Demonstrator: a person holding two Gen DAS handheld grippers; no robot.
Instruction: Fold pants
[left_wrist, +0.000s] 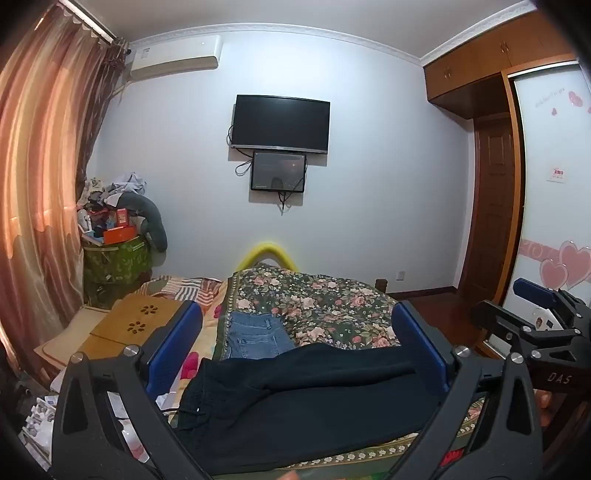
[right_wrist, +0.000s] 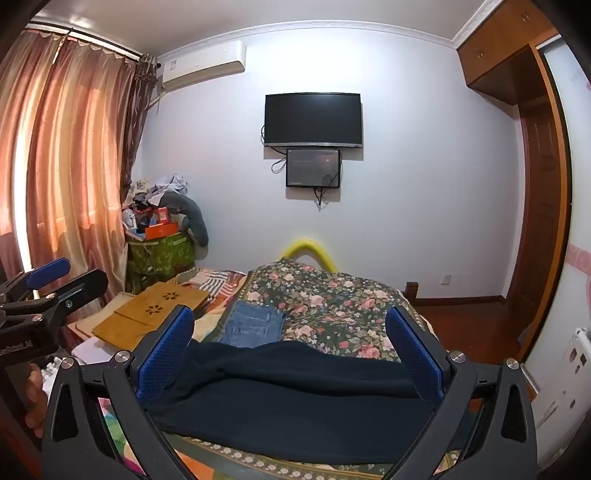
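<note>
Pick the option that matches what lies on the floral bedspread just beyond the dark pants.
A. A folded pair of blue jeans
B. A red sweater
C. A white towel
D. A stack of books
A: a folded pair of blue jeans lies on the floral bedspread just past the dark pants, with its denim pockets and waistband showing in both wrist views.

From my feed I see a bedroom with pale blue walls (left_wrist: 388, 184) and white cornice; a dark television (left_wrist: 280, 123) hangs centre, a smaller screen (left_wrist: 278, 171) just below it; an air conditioner (left_wrist: 173, 57) sits high left, beside orange curtains (left_wrist: 44, 147) glowing with daylight; a wooden wardrobe (left_wrist: 491, 66) stands right; a floral bedspread (left_wrist: 325, 306) covers the bed; the floor (right_wrist: 458, 332) is dark wood.
</note>
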